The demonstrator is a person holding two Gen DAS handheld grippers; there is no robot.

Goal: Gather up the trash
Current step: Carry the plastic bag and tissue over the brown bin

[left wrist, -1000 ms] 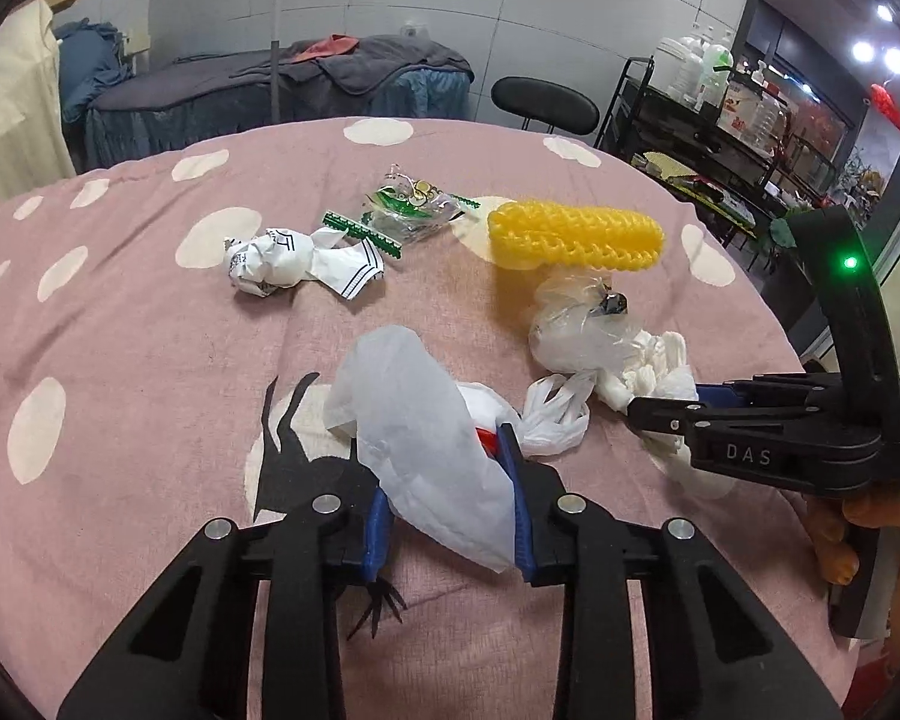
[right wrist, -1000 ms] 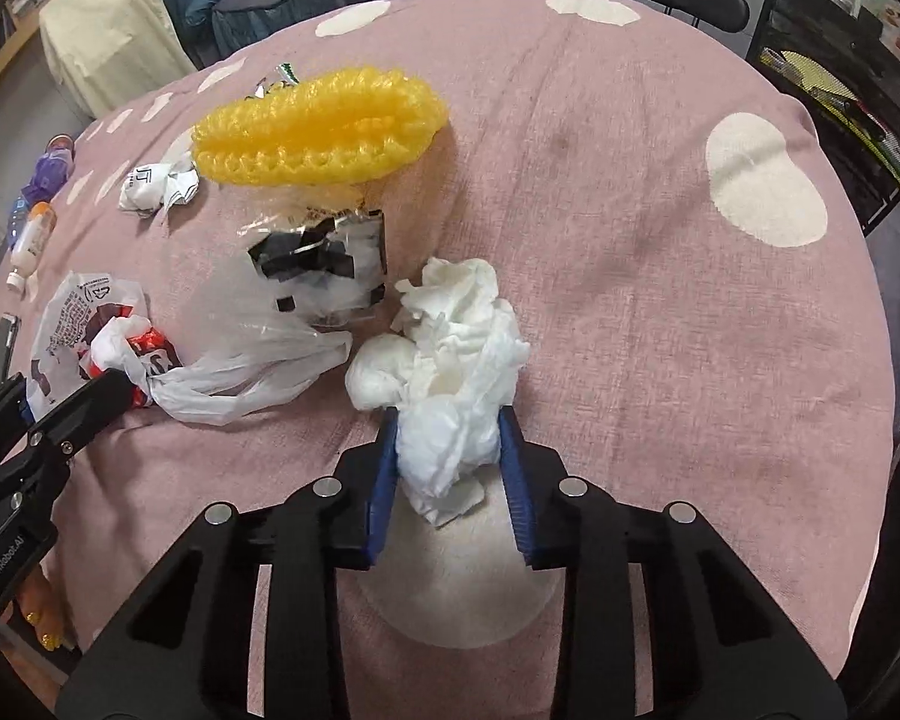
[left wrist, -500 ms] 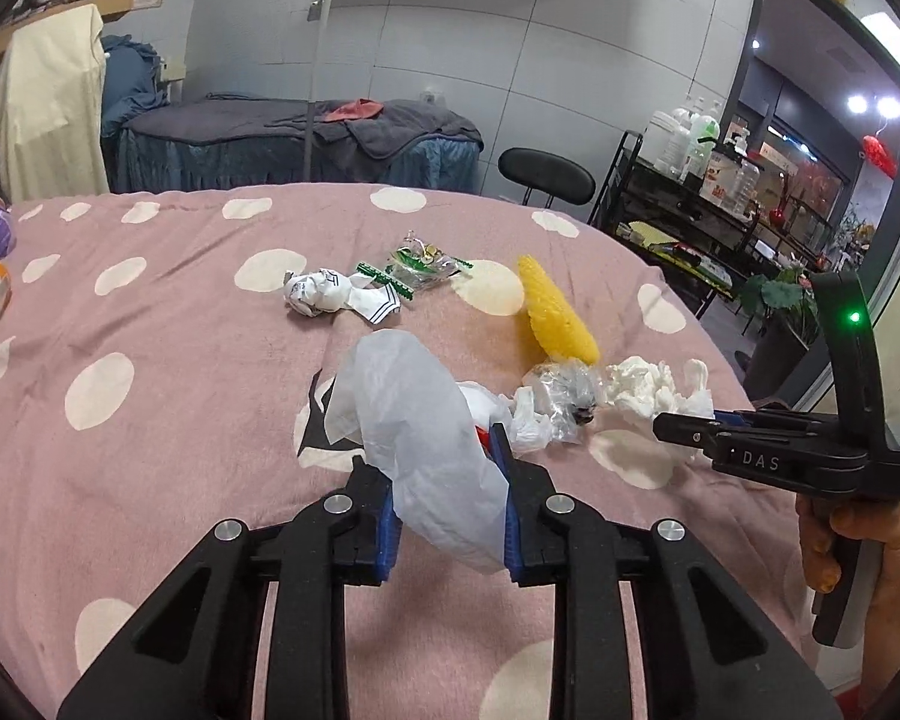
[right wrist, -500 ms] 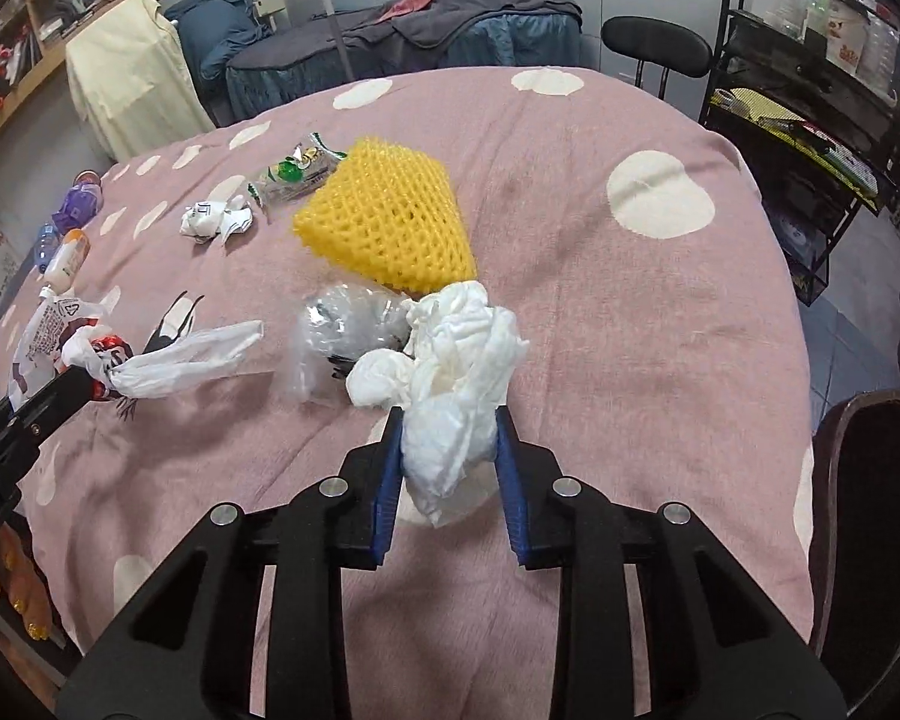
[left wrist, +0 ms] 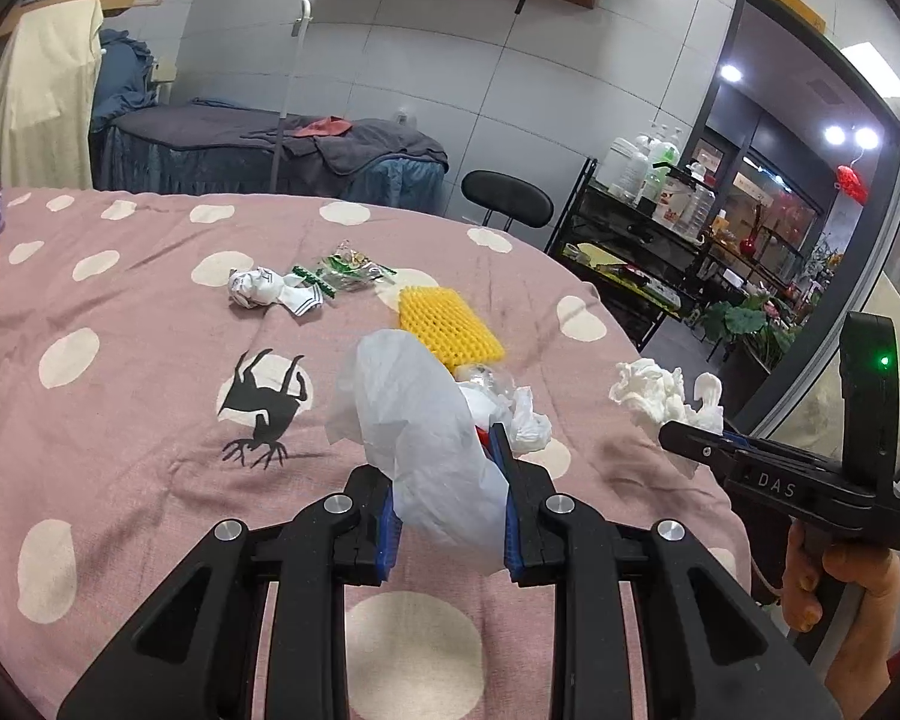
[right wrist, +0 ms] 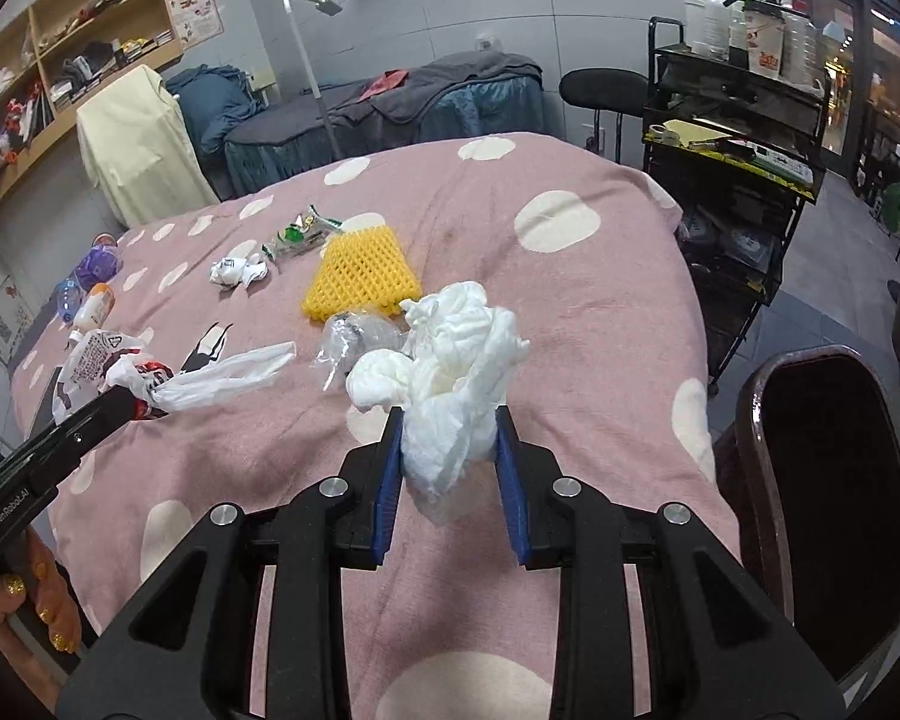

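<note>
Both tools are loaded: the left gripper, at the bottom centre of its own view, has its blue pads clamped on a white plastic bag that billows up between the fingers and hides part of the bed beyond, with a knotted end and a bit of red showing at the right pad; in the right wrist view the same bag hangs at the left edge of the frame, printed side out, lifted clear of the pink spotted bedcover. The right gripper is pinched shut on a wad of white tissue, which bulges above the fingertips at the centre of that frame; from the left wrist view the wad sits at the right side, held off the cover at the tip of the black tool. Left lying on the cover, in the middle of both frames, are a yellow foam net, a crumpled clear wrapper just in front of it, a balled white paper and a green-printed packet farther back, these two close beside each other and well apart from either tool
</note>
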